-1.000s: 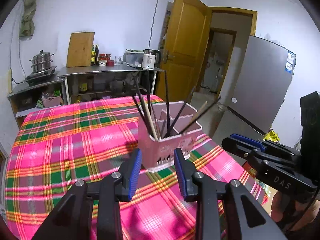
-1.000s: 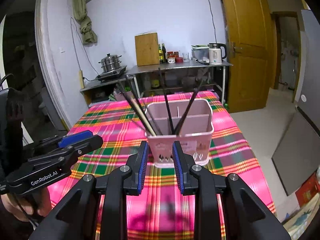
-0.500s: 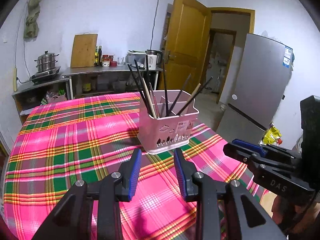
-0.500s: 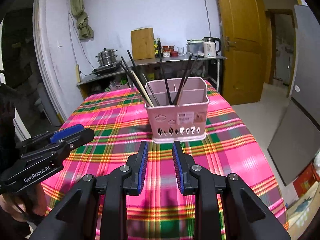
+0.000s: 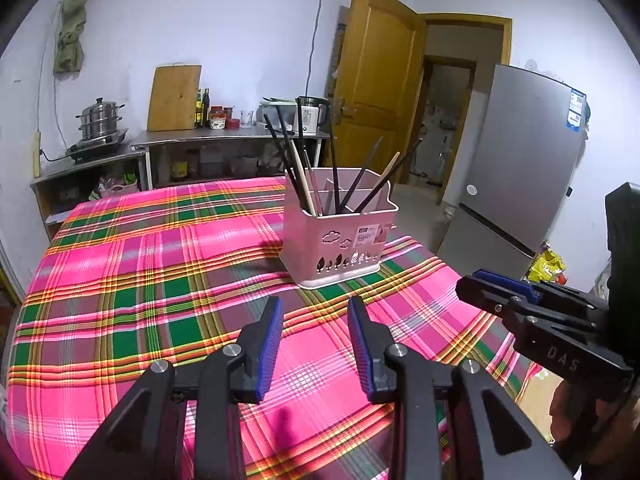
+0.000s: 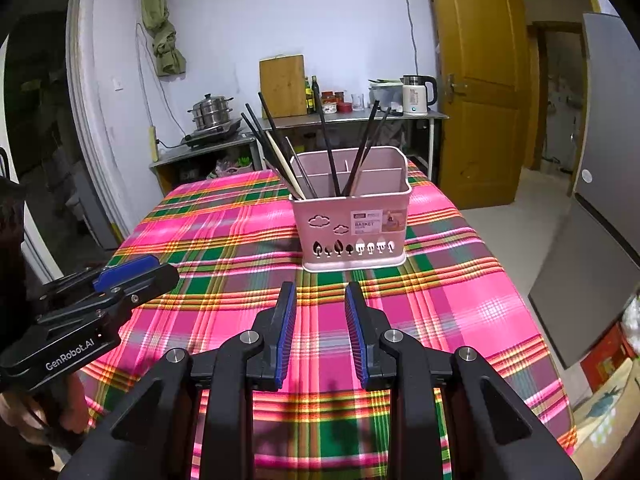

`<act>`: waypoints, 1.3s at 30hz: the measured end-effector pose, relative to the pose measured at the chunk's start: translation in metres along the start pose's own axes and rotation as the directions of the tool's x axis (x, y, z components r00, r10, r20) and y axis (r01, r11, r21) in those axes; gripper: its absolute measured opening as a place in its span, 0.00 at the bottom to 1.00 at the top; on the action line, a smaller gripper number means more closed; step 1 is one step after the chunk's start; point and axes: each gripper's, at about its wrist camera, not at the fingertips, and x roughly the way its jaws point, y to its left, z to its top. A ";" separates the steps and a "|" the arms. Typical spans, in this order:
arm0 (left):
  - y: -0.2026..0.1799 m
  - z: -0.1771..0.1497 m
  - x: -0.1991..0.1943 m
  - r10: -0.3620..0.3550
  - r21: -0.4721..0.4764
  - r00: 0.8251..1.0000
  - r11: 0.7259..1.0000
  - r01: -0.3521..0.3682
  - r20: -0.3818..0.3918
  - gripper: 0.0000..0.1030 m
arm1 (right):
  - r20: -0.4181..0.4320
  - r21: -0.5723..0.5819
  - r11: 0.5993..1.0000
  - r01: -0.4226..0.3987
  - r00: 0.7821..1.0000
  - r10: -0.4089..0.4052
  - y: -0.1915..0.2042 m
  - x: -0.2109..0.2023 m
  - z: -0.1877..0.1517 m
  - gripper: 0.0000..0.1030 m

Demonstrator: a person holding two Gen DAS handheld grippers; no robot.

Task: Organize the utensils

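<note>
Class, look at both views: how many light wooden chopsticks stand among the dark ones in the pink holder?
2. One light wooden chopstick leans left in the pink holder with the dark bunch; the other leans right in the middle section. More may be hidden behind the dark chopsticks.

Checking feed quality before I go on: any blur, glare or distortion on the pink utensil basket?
Left wrist view: pink plastic utensil basket sharp, fisheye bends the grey fridge, corners black. Right wrist view: basket label legible, no glare, soft shadow falls left on the plaid tablecloth.

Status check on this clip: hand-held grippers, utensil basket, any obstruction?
Left hand-held gripper open, empty. Right hand-held gripper open, empty. Pink basket upright on plaid tablecloth, chopsticks standing inside. Nothing between grippers and basket.
</note>
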 end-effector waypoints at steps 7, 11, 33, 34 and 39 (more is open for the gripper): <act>0.002 -0.002 0.000 0.003 -0.004 1.000 1.000 -0.003 -0.002 0.32 | 0.001 0.000 1.000 0.001 1.000 -0.001 0.000 -0.001 -0.001 0.25; 0.002 -0.002 0.000 0.004 -0.005 1.000 1.000 -0.004 -0.002 0.32 | 0.001 0.000 1.000 0.004 1.000 -0.004 -0.001 0.000 0.000 0.25; 0.002 -0.002 0.003 0.012 -0.005 1.000 1.000 -0.012 -0.004 0.32 | 0.009 -0.004 1.000 0.009 1.000 -0.009 0.000 -0.003 0.000 0.25; 0.002 -0.002 0.003 0.011 -0.006 1.000 1.000 -0.012 -0.005 0.32 | 0.008 -0.004 1.000 0.009 1.000 -0.009 0.000 -0.003 0.000 0.25; 0.001 -0.002 0.003 0.011 -0.006 1.000 1.000 -0.011 -0.004 0.32 | 0.006 -0.004 1.000 0.010 1.000 -0.010 0.001 -0.003 0.001 0.25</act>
